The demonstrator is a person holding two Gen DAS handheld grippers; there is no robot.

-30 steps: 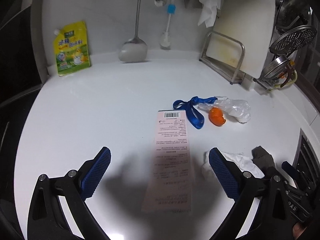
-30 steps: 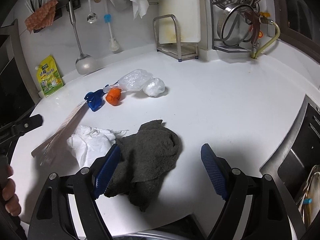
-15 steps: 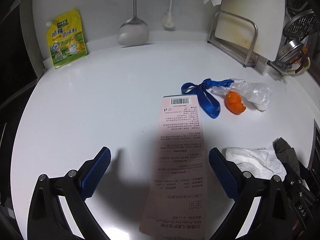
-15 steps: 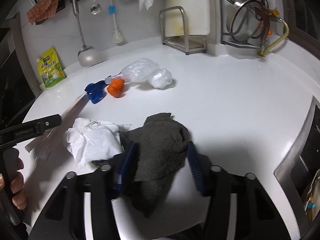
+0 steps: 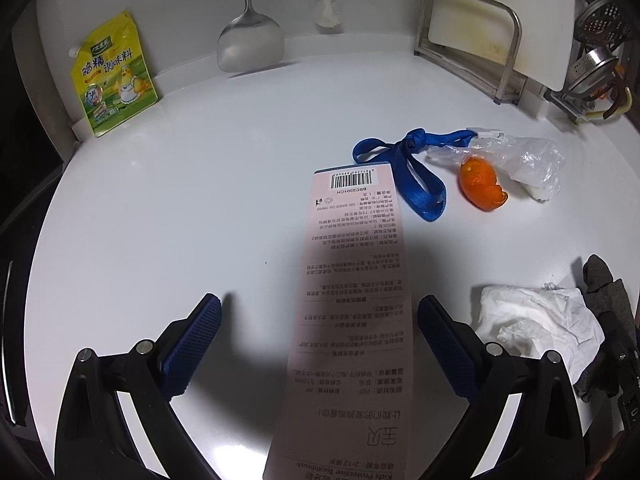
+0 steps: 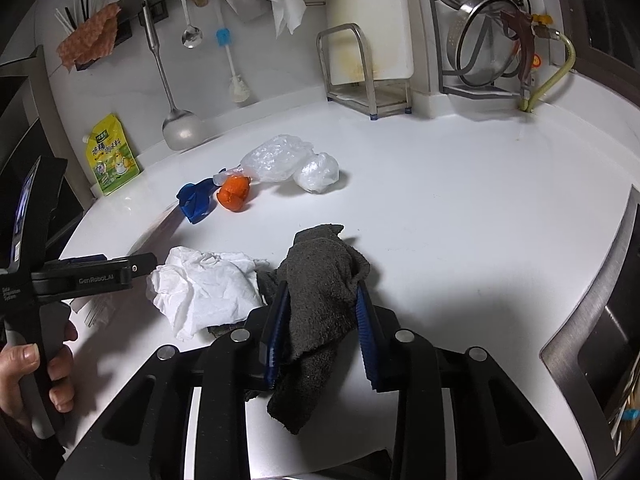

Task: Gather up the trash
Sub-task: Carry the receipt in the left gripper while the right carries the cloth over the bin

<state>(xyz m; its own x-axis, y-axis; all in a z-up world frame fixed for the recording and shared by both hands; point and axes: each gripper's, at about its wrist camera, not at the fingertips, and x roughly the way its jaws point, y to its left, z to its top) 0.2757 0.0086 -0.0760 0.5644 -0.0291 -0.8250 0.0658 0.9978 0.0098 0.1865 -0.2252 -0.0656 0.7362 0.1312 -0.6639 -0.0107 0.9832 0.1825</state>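
On the white counter [image 5: 200,200] lies a long pink package card [image 5: 344,280]; my left gripper [image 5: 320,304] hangs open over it, one finger on either side, not touching it. Beyond the card are a blue strap [image 5: 416,188], an orange peel [image 5: 480,188] and a clear plastic bag [image 5: 524,156]. A crumpled white tissue [image 6: 208,288] rests beside a grey cloth [image 6: 320,272]. My right gripper [image 6: 322,292] has its jaws closing, and both pads press into the bunched cloth between them.
A yellow seasoning pouch [image 5: 112,76] and a ladle [image 5: 250,46] lean on the back wall. A cutting board rack [image 6: 360,76] and a strainer stand [image 6: 488,44] fill the far right corner. A steel sink rim [image 6: 612,312] borders the counter on the right.
My left gripper moved forward and lower over the pink card, still open. My right gripper's jaws went from wide apart to pinching the grey cloth.
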